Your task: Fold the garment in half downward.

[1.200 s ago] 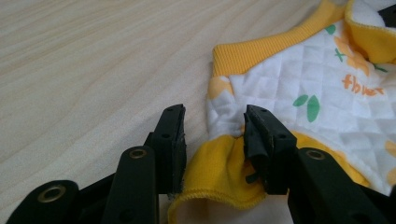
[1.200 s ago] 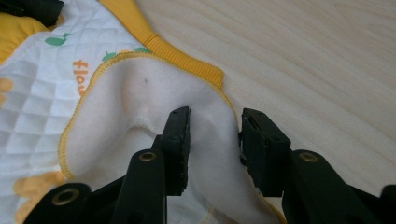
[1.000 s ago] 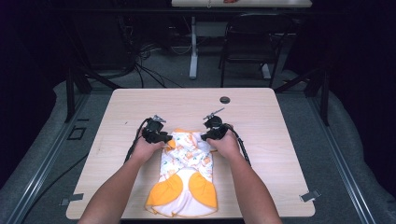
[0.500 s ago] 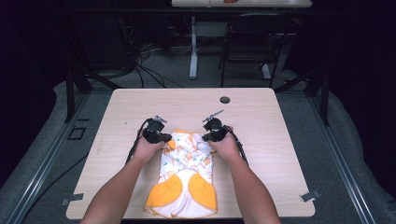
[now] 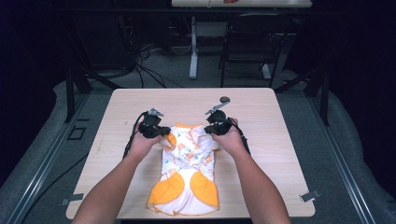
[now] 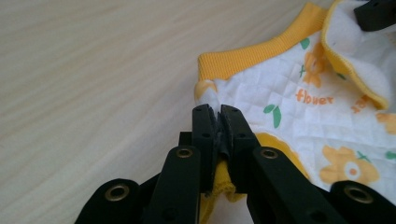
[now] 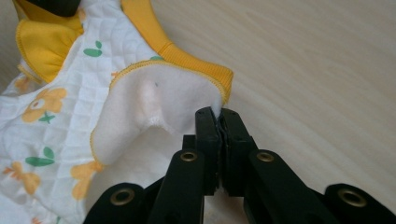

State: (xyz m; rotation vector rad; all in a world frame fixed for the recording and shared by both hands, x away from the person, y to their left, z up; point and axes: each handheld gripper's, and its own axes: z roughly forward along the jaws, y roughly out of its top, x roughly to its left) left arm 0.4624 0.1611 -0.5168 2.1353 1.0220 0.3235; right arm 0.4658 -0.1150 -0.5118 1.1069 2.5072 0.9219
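The baby garment (image 5: 187, 172) lay flat on the tabletop (image 5: 280, 121), its orange-patched lower end nearest the person and its ribbed collar end farther off. It served as the landmark for everything else.

At the garment's far left corner the left gripper (image 5: 159, 132) had its fingers (image 6: 204, 135) pressed together on a fold of yellow-edged cloth, which showed between them in the left gripper view. At the garment's far right corner the right gripper (image 5: 215, 129) had its fingers (image 7: 208, 140) closed on the white fleecy lining, pinched just at the tips. Both corners looked slightly raised off the wood.

The step in hand seemed to be the start of a fold: both top corners were gripped, and the collar end was ready to be carried. The next move would probably call for lifting both corners together, keeping them level, and bringing them toward the orange end without letting the thin pinch on the right slip.

How much cloth sat between either pair of fingers could not be judged, since the black fingers covered the bite. The garment's near hem lay partly behind the forearms, and its underside was hidden. Beyond the garment, near the tabletop's far edge, a small dark round object (image 5: 224, 99) was too small to identify.
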